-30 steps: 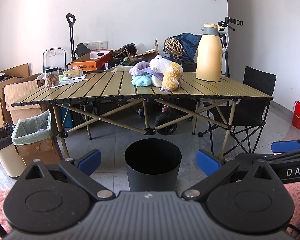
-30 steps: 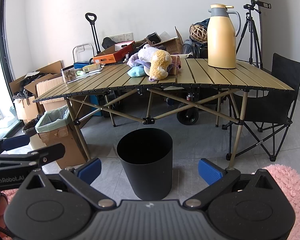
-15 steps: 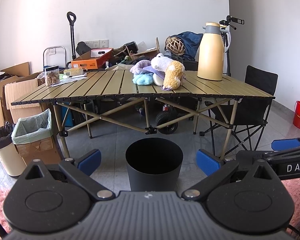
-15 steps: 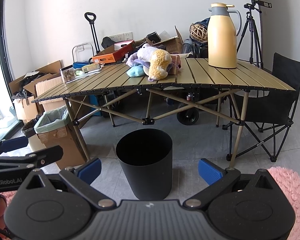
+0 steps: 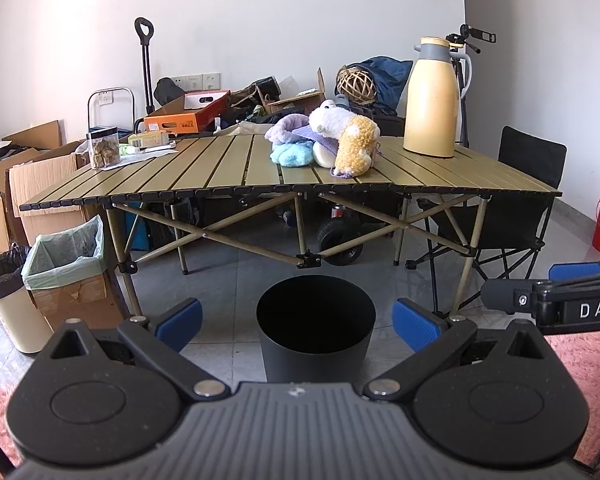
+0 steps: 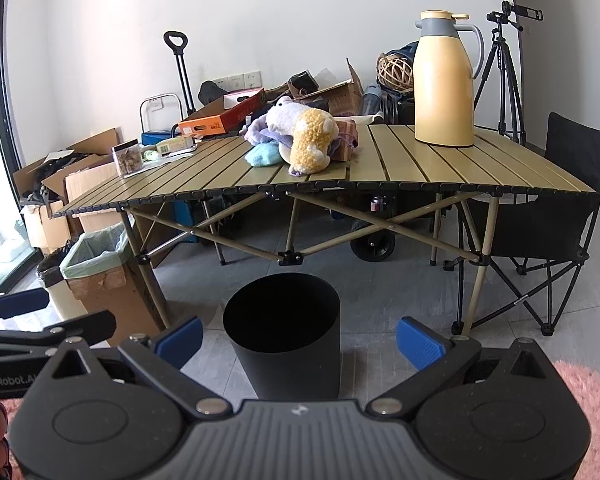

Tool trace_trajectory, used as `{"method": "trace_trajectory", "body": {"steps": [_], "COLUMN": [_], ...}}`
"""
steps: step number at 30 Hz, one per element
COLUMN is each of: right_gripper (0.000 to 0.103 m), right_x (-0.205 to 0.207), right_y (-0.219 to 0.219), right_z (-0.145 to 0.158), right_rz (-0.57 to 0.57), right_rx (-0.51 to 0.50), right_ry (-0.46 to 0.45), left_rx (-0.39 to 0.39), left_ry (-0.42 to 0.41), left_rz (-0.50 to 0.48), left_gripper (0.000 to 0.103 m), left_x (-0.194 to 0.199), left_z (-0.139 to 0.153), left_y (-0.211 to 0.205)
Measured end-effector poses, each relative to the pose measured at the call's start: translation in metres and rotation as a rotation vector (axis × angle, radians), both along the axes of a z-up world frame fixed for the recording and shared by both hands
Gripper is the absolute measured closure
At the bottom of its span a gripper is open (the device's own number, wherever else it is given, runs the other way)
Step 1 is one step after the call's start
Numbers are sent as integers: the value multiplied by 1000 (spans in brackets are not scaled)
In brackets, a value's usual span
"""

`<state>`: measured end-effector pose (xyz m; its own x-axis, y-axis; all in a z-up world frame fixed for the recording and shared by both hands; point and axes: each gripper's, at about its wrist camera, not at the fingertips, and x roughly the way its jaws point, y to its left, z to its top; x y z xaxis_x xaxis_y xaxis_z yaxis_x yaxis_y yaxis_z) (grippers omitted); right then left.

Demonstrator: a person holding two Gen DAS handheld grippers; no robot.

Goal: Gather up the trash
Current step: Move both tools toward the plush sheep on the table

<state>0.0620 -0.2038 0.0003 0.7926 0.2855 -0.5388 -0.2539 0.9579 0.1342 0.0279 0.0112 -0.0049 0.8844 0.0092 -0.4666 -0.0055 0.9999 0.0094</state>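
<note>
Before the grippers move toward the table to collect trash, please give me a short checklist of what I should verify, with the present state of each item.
1. Left gripper open and holding nothing: ok.
2. Right gripper open and holding nothing: ok.
3. Black bin upright on the floor, mouth open, in front of the table: ok.
4. Bin has room inside: cannot tell, the inside is dark.
5. Trash located on the table: cannot tell; only papers and small packets at the far left corner look possible.
6. Plush toys and yellow jug stand away from that corner: ok.
</note>
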Motion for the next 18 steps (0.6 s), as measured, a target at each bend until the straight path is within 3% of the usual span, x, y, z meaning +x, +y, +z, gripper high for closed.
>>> {"method": "trace_trajectory", "body": {"steps": [18], "right_gripper": [0], "right_x": [62], "right_y": [4], "right_z": [2], "right_rz": [-2], "right_rx": [-5], "right_ry": [-36], "left_rx": [6], "left_ry": [1], "left_rz": [14], "left_gripper": [0], "left_x": [57], "left_z": [2], "left_y": [10]}}
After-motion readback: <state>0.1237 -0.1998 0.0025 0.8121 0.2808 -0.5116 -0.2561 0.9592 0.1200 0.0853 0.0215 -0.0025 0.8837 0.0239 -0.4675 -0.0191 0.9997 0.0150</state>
